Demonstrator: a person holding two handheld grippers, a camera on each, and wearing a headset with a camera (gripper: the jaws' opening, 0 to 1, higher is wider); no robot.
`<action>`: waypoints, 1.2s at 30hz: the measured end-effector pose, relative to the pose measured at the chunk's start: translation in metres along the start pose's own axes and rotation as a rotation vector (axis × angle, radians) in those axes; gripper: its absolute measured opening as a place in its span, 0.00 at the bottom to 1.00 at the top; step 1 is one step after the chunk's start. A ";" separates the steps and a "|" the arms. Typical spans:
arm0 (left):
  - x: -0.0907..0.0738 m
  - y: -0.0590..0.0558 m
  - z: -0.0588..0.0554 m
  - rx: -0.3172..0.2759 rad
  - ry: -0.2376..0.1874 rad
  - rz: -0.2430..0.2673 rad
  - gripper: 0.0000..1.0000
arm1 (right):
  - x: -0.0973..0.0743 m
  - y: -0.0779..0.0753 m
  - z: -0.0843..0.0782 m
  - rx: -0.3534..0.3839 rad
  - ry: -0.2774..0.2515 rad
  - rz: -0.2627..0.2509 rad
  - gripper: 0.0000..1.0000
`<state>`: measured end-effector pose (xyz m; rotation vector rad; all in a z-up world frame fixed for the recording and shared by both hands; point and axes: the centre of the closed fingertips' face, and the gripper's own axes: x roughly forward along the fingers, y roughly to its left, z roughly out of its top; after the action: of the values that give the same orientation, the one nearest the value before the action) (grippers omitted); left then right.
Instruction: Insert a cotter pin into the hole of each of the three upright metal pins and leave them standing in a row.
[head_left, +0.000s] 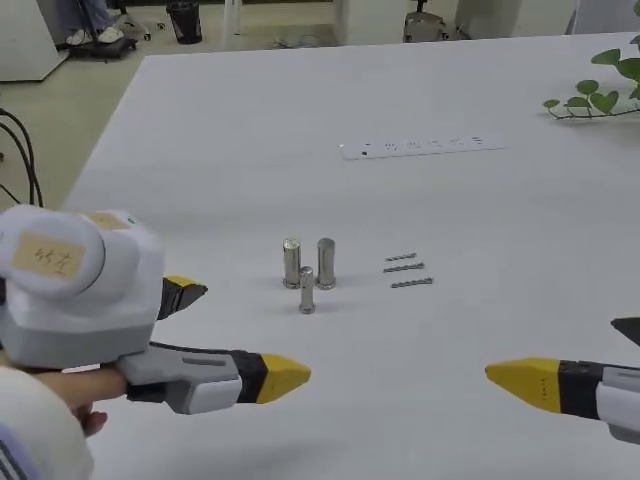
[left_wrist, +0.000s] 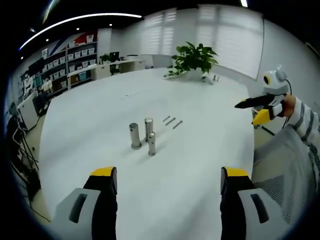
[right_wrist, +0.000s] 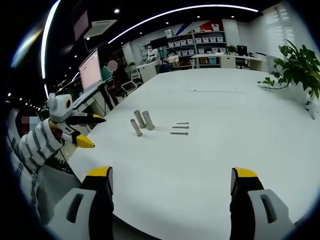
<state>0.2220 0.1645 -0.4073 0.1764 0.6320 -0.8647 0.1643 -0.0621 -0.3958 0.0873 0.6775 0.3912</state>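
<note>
White table (head_left: 200, 150). Three metal pins (head_left: 325, 263) upright in a tight cluster mid-table. Three cotter pins (head_left: 404, 268) lying flat, side by side, at their 3 o'clock. White power strip (head_left: 420, 146) at 1 o'clock, well apart. Plant (head_left: 600, 100) leaves at 2 o'clock, far edge.

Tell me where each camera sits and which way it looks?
Head view: on the person's head, looking down at metal pins and cotter pins; left gripper and right gripper at the bottom.
Left gripper view: on the left gripper, facing the pins; own open jaws, right gripper beyond.
Right gripper view: mirror of that; open jaws, striped sleeve at left.
All share the pins.
</note>
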 end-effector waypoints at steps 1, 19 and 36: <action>0.002 0.001 0.001 0.003 0.001 0.001 0.83 | 0.000 -0.001 0.000 0.000 0.000 -0.001 0.97; 0.035 0.023 0.010 0.037 -0.005 0.077 0.66 | -0.001 -0.011 -0.001 -0.005 0.025 -0.005 0.96; 0.078 0.026 0.026 0.121 -0.072 0.034 0.29 | -0.001 -0.016 -0.005 0.006 0.046 -0.013 0.96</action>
<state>0.2908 0.1206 -0.4343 0.2634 0.5086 -0.8731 0.1655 -0.0770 -0.4023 0.0800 0.7245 0.3799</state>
